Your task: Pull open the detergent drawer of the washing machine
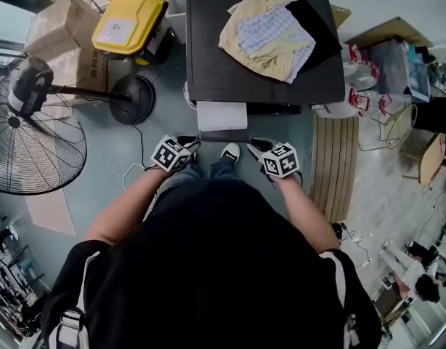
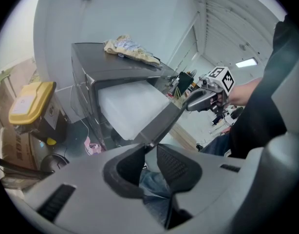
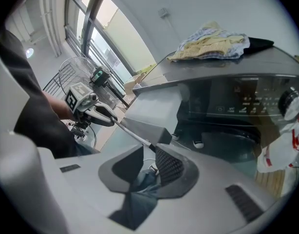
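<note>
detergent drawer (image 1: 221, 115) stands pulled out from the front of the dark washing machine (image 1: 208, 42), its pale tray open to view and its grey front panel nearest the person. left gripper (image 2: 148, 147) has its jaws narrow and pinched on the panel's left end. right gripper (image 3: 149, 147) is likewise closed on the opposite end, so the panel spans between the two. a heap of yellow and checked clothes (image 1: 270, 27) lies on the machine's top. a yellow-lidded bin (image 1: 128, 24) sits beside the machine, and a fan (image 1: 34, 129) stands on the floor further to the left.
</note>
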The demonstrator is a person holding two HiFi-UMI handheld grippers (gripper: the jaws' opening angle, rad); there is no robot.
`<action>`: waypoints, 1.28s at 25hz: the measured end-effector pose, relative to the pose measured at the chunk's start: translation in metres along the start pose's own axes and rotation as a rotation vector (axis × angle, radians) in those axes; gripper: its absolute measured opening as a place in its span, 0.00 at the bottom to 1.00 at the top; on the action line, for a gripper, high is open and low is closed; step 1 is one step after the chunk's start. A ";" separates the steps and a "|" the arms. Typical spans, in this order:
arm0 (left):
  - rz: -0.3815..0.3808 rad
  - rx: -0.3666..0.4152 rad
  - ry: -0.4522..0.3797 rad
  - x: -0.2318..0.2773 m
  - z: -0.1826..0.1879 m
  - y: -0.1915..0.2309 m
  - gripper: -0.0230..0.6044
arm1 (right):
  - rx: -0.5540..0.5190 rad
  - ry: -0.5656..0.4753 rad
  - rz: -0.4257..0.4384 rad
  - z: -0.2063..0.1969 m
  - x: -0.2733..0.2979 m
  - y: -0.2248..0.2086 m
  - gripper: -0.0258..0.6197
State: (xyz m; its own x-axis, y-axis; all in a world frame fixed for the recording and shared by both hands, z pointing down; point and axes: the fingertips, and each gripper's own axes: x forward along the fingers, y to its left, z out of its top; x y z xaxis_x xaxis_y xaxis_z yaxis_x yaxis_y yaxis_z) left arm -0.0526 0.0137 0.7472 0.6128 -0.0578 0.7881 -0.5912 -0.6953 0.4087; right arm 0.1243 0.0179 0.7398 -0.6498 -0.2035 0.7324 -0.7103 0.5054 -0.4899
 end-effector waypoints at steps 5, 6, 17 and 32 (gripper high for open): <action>-0.003 -0.012 -0.009 0.000 -0.005 -0.005 0.17 | 0.005 0.000 0.002 -0.006 -0.001 0.002 0.16; -0.003 -0.013 -0.010 0.001 -0.006 -0.006 0.17 | 0.008 -0.001 0.002 -0.007 -0.002 0.003 0.16; -0.021 -0.011 0.004 0.001 -0.018 -0.015 0.17 | 0.010 0.009 0.018 -0.022 -0.003 0.010 0.16; -0.037 -0.016 0.011 0.002 -0.030 -0.027 0.17 | 0.023 0.014 0.032 -0.037 -0.006 0.016 0.16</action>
State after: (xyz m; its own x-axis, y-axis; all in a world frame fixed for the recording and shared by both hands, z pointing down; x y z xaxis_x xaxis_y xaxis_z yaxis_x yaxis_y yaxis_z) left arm -0.0510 0.0540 0.7515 0.6287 -0.0247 0.7773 -0.5768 -0.6853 0.4447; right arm 0.1264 0.0581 0.7449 -0.6684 -0.1761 0.7226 -0.6956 0.4921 -0.5235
